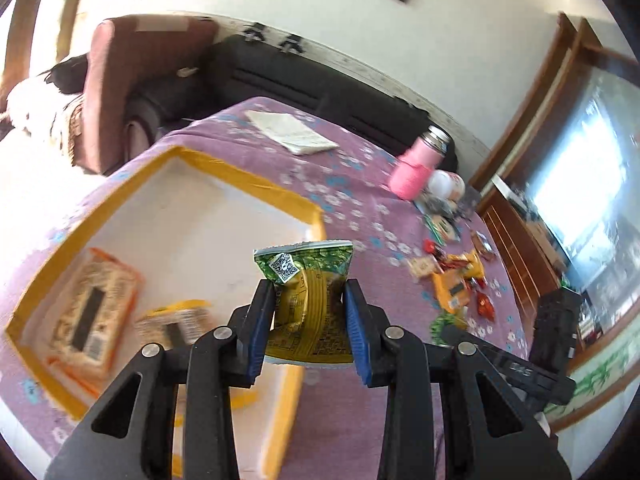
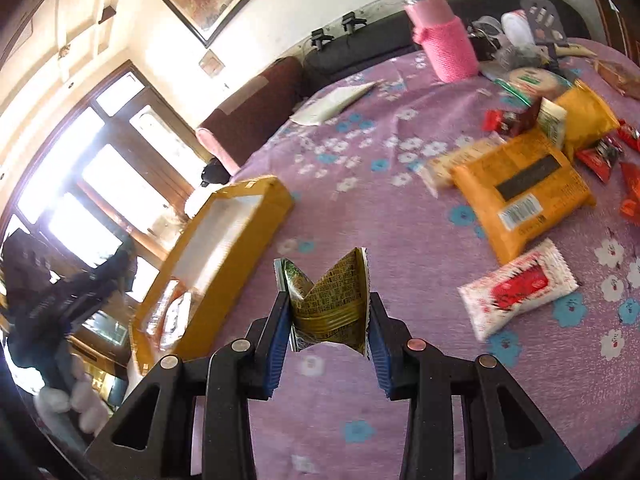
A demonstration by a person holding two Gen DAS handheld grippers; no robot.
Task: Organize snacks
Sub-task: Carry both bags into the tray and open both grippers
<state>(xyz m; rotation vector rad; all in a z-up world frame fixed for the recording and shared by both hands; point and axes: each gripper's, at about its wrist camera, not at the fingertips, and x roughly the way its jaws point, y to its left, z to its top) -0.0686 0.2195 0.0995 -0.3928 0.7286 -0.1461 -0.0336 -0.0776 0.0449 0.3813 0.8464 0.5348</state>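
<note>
Over the yellow-edged box (image 1: 240,184), left hand-held gripper (image 1: 308,320) clamps a green-and-gold snack packet (image 1: 312,300), blue pads pressing both sides, packet crumpled, QR code near its top edge. Packet hangs above the box's near right corner. Box interior is white; two orange-trimmed cracker packs (image 1: 94,312) lie inside at the left, one larger, one smaller (image 1: 176,324) beside it, both blurred.

Right hand-held gripper (image 2: 329,320) grips a second green-and-gold packet (image 2: 330,304), folded into a V between the pads, held above the purple floral cloth (image 2: 360,200) of the worktop. From this view the box (image 2: 224,240) sits to the left, well apart from the held packet, with the other gripper's dark body at the far left edge.

Loose snacks remain on the cloth at the right: a big orange pack (image 2: 524,196) with a barcode, a white-and-red pouch (image 2: 516,292) just in front of it, a yellow bag (image 2: 588,116) behind, several small red wrappers (image 2: 600,156) near the edge. Pink-sleeved bottle (image 2: 444,40) stands at the far side of the worktop, a folded white paper (image 2: 332,104) to its left. Dark sofa (image 1: 300,76) runs behind the worktop.
</note>
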